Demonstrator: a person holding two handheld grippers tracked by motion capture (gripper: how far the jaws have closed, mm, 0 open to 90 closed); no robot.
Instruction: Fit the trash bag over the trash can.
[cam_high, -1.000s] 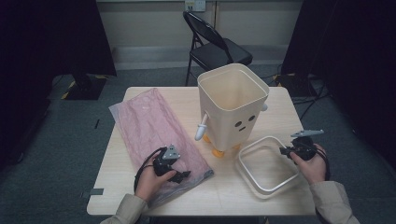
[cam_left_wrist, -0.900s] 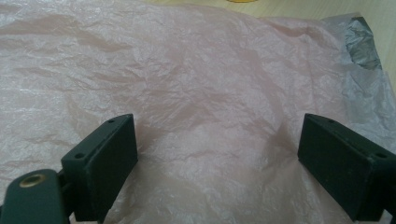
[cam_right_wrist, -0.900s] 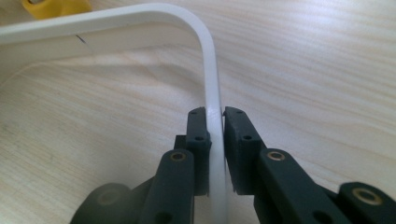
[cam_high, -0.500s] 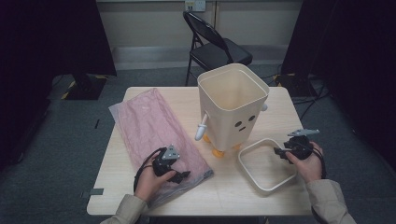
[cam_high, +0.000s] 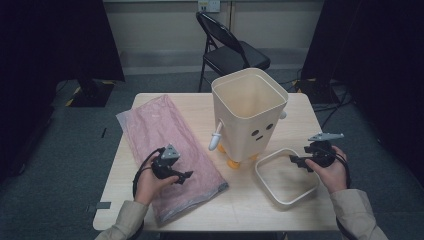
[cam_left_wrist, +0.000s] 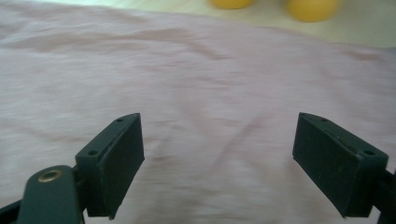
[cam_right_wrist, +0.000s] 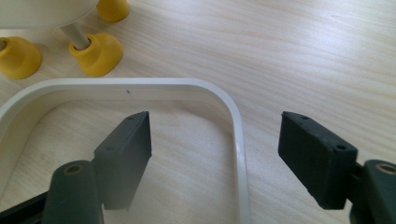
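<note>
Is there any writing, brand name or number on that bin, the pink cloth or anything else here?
No readable text anywhere.
Bin: a drawn face of two dots and a dash, no letters.
Pink cloth: a small pale mark near its far end, too small to read.
White ring, table and both grippers, left and right: no markings visible.

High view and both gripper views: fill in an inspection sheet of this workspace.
Surface: light wooden table, no spills seen.
Job's things: pink bag lying flat at left; cream bin with a face upright on yellow feet, empty; white square ring frame flat at right.
Clutter: nothing seen.
Grippers: left gripper open over the bag; right gripper open, jaws astride the frame's rim.
Cables: black loop at left gripper.
Surroundings: black folding chair, dark curtains, grey carpet.
</note>
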